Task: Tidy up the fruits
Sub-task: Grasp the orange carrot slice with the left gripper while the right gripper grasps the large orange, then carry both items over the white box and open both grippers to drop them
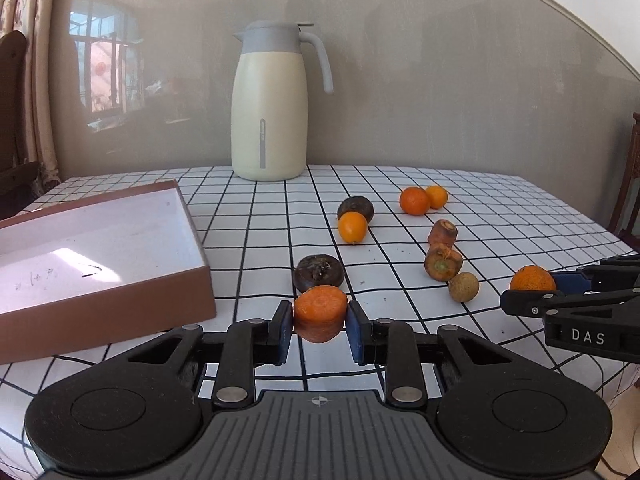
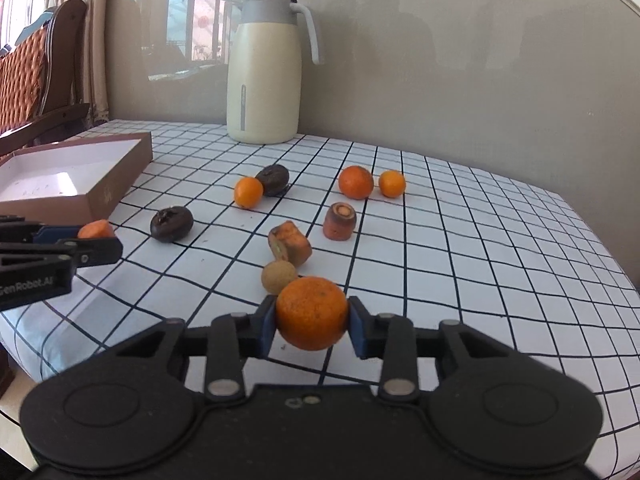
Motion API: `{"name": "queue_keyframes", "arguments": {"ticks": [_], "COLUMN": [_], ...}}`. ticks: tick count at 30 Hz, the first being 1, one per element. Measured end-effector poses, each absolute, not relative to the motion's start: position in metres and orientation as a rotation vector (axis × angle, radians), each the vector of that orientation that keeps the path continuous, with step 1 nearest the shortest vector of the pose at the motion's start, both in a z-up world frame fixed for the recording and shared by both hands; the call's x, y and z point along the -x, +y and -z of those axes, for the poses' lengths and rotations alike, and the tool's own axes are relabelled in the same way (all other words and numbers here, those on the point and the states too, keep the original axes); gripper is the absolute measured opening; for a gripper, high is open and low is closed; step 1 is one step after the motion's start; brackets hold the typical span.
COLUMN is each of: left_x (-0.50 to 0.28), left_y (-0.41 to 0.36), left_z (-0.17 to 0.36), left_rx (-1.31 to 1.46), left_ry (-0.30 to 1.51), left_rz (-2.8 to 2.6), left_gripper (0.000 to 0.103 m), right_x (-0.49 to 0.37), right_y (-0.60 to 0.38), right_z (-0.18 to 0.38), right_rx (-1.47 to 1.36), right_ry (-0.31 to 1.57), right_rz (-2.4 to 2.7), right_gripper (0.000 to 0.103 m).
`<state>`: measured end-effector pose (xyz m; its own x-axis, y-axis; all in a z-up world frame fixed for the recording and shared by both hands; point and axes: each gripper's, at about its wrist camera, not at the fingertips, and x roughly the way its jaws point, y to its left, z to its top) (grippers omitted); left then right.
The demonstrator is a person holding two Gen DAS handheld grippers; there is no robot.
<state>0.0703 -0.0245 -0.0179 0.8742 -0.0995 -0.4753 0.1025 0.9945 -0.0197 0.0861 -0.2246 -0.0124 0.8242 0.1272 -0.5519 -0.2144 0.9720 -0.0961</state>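
My checked table (image 2: 480, 220) carries a cream jug (image 2: 264, 76) at its far edge and an empty brown box (image 2: 120, 184) at its left edge; nothing is sorted yet, I judge, with eight pieces loose mid-table; my right gripper (image 2: 312, 320) clamps a mandarin (image 2: 312, 312), lifted near the front edge; my left gripper (image 1: 320, 320) pinches a carrot chunk (image 1: 320, 312) beside the box; lettering reads "GenRobot.AI" and "DAS".

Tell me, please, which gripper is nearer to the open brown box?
Left. The left gripper, shut on a carrot piece, sits beside the box; the right gripper, holding an orange, is farther away.
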Motion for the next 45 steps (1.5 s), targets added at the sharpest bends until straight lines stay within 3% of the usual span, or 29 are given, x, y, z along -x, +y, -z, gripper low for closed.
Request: {"name": "queue_keyframes", "arguments": {"ticks": [25,42,43,44,45], "left_x": [-0.002,-0.052,-0.055,-0.056,-0.052], "left_y": [0.150,0.228,0.228,0.228,0.227], "left_z": [-0.036,-0.019,-0.016,-0.013,-0.011], "left_rx": [-0.002,0.058,0.057,0.064,0.076], "left_ry": [0.321,0.375,0.388,0.400,0.379], "left_rz": [-0.267,-0.424,-0.423,-0.426,-0.450], "left_gripper": [0.029,0.029,0.045,0.069,0.100], "right_x": [-0.079,-0.153,-0.158,-0.162,-0.163], "right_y": [-0.065,0.003,0.008,0.014,0.016], "right_z": [-0.041,-0.027,-0.025,-0.021,-0.018], "right_rx": [0.182,0.134,0.146,0.170,0.184], "right_ry": [0.333,0.420,0.429,0.424,0.400], "right_rz": [-0.542,-0.603,-0.603,-0.566,-0.508], "right_gripper": [0.028,0.031,0.040,0.077,0.097]}}
